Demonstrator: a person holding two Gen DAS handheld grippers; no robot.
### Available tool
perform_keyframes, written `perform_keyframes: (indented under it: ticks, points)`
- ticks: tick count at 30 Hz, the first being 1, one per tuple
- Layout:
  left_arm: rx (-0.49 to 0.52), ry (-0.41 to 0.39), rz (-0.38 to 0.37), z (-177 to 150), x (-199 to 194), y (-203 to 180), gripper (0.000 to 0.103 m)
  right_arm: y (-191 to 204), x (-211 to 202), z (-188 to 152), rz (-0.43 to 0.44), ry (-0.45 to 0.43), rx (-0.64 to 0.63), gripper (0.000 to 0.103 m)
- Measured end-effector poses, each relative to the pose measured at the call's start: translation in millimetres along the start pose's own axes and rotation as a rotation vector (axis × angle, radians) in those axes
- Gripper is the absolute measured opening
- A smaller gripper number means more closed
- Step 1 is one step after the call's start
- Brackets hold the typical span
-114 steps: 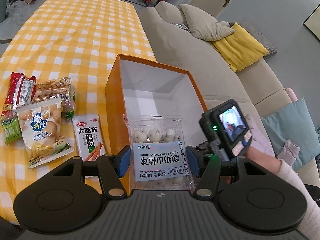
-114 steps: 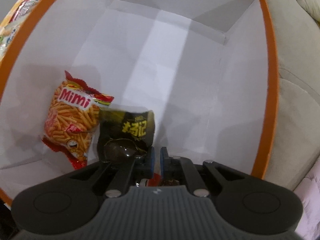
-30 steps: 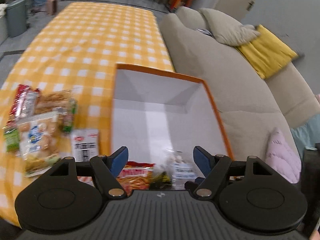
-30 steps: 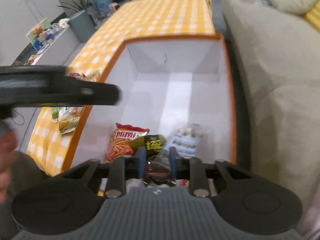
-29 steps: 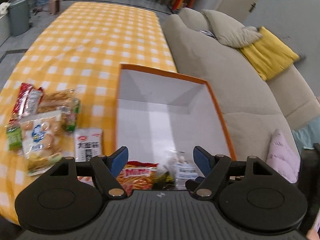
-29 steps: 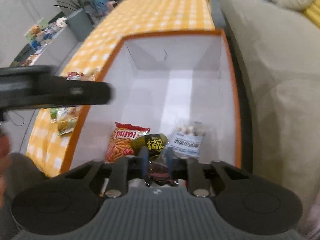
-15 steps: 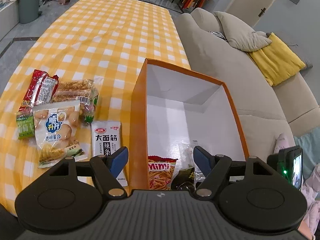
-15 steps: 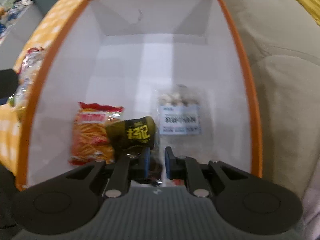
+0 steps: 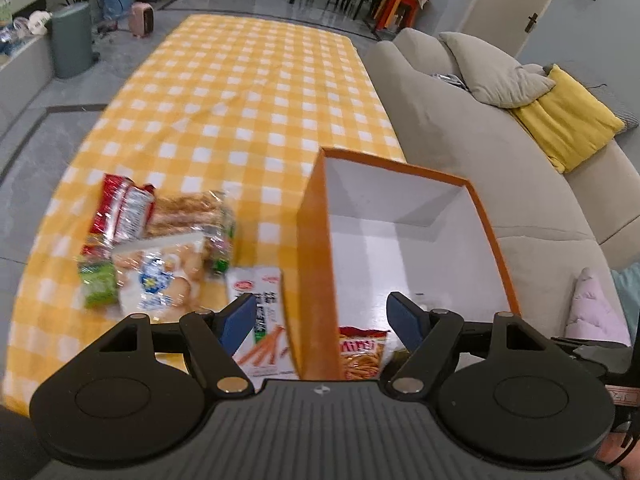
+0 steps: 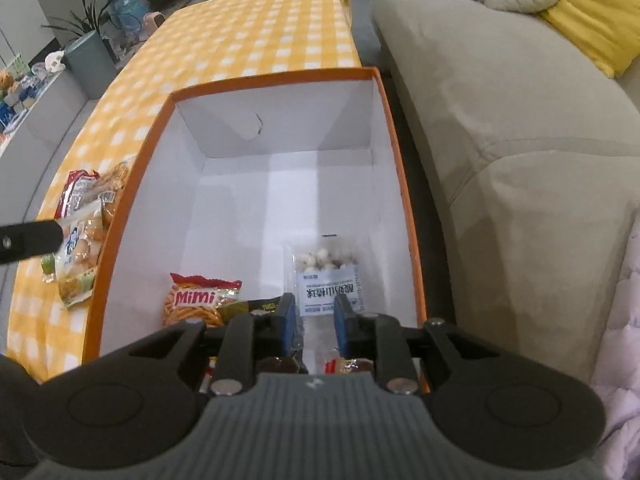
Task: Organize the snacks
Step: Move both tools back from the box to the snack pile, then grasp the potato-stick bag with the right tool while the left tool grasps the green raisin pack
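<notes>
The left gripper point(image 9: 322, 314) hangs with its fingers spread wide and nothing between them, straddling the near left wall of the orange box point(image 9: 314, 240); the right gripper point(image 10: 314, 322) sits low over the near end of the box with a narrow gap between its fingers and nothing visibly pinched, so it reads as partly open and empty; inside the box lie a red bag of sticks point(image 10: 200, 300), a dark packet point(image 10: 260, 306) beside it, and a clear bag of white balls point(image 10: 330, 276) toward the right wall; the snacks not yet sorted lie on the checked tablecloth point(image 9: 248, 92) to the left of the box: a white packet with orange sticks printed on it point(image 9: 260, 320) just beside the box wall, and farther left a loose heap of a pale puffs bag point(image 9: 160, 276), a red wrapper point(image 9: 120, 210), a clear cracker pack point(image 9: 188, 212) and a small green packet point(image 9: 98, 286) (this side of the view is motion-blurred, so labels cannot be read); the likely next pick is the white packet, which lies directly under and slightly left of the left gripper, its long axis running away from the camera, roughly parallel to the box wall; the left gripper is clearly nearer, the box wall standing between the right gripper and the heap, and a grasp across the packet's short width would suit the wide spread.
</notes>
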State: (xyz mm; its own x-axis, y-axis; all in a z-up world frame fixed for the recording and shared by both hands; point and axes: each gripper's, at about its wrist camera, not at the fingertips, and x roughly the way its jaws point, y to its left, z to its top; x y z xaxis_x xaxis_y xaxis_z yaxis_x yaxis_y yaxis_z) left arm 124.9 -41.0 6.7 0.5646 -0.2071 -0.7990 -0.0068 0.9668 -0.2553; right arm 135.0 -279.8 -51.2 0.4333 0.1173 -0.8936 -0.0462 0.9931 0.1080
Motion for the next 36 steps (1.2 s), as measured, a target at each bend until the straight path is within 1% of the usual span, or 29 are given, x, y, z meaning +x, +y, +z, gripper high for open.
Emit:
perform_keyframes:
  ticks: [2, 5, 6, 7, 9, 11, 12, 13, 15, 17, 18, 22, 26, 27, 29, 32, 34, 36]
  points:
    - [0.005, -0.007, 0.019, 0.7, -7.7, 4.1, 0.087, 5.7, -3.4, -0.1, 0.013, -0.003, -0.015, 0.029]
    - [0.001, -0.011, 0.039, -0.8, -17.9, 15.7, 0.087, 20.0, -8.3, 1.3, 0.063, 0.001, -0.026, 0.051]
    - [-0.009, -0.015, 0.039, -2.1, -21.7, 21.8, 0.087, 26.3, -10.0, 1.1, 0.066, 0.000, -0.038, 0.066]
    - [-0.024, -0.021, 0.032, -3.2, -24.9, 28.9, 0.087, 33.5, -9.3, 0.4, 0.067, -0.006, -0.056, 0.076]
    - [-0.067, -0.032, 0.017, -4.2, -31.0, 44.0, 0.087, 48.7, -12.5, 0.1, 0.072, -0.020, -0.097, 0.082]
    - [-0.104, -0.054, 0.031, -3.2, -39.1, 59.6, 0.087, 61.5, -16.7, 0.4, 0.073, -0.036, -0.116, 0.088]
    - [-0.109, -0.070, 0.049, -2.5, -44.0, 65.4, 0.087, 68.4, -19.3, 1.2, 0.068, -0.044, -0.122, 0.095]
    - [-0.112, -0.088, 0.067, -1.5, -49.5, 71.5, 0.087, 75.4, -21.1, 1.4, 0.066, -0.051, -0.131, 0.097]
    - [-0.125, -0.120, 0.097, 0.4, -59.7, 85.4, 0.088, 88.3, -25.3, 0.9, 0.071, -0.061, -0.156, 0.098]
    - [-0.153, -0.131, 0.109, 1.3, -64.9, 100.0, 0.088, 103.2, -29.3, 0.7, 0.082, -0.072, -0.181, 0.098]
    - [-0.169, -0.129, 0.110, 1.8, -65.7, 107.9, 0.088, 109.4, -31.2, 0.8, 0.088, -0.082, -0.191, 0.100]
    - [-0.222, -0.108, 0.121, 1.2, -62.7, 138.7, 0.088, 140.2, -33.4, -1.4, 0.124, -0.133, -0.228, 0.100]
    - [-0.280, -0.086, 0.145, -2.9, -56.4, 165.2, 0.088, 174.5, -25.5, -6.5, 0.174, -0.185, -0.240, 0.100]
    - [-0.291, -0.085, 0.144, -3.9, -53.4, 172.1, 0.088, 180.9, -22.8, -8.2, 0.182, -0.194, -0.237, 0.100]
    - [-0.321, -0.114, 0.117, -8.1, -52.2, 186.1, 0.088, 196.3, -11.7, -12.0, 0.217, -0.190, -0.232, 0.100]
    - [-0.371, -0.138, 0.064, -12.4, -47.3, 205.7, 0.088, 217.4, 12.3, -16.4, 0.283, -0.127, -0.231, 0.100]
    - [-0.370, -0.142, 0.049, -13.6, -43.0, 213.9, 0.088, 228.3, 28.0, -18.1, 0.288, -0.109, -0.233, 0.100]
    - [-0.365, -0.132, 0.046, -14.2, -35.8, 220.0, 0.088, 235.8, 44.6, -20.0, 0.267, -0.113, -0.234, 0.100]
